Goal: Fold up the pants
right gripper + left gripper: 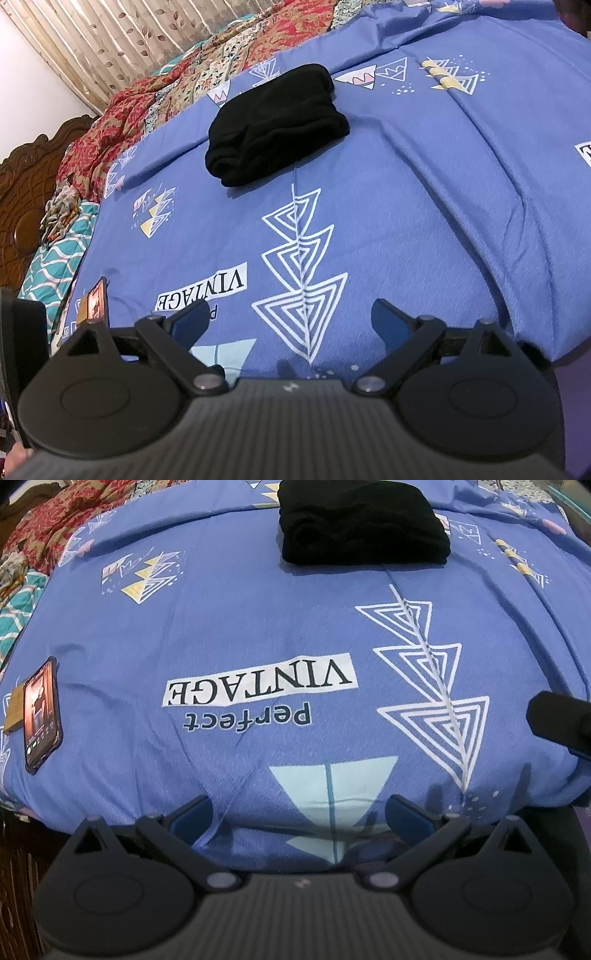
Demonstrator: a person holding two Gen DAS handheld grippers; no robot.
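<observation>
Left wrist view: the pants (364, 520) lie as a compact black bundle far up the bed (229, 627), well apart from both grippers, so the folding looks finished. The left gripper (299, 812) has jaws spread wide and holds nothing; the right gripper (288, 317) likewise (both hang at the near edge, probably backed off). A phone (41, 714) rests at the left.
</observation>
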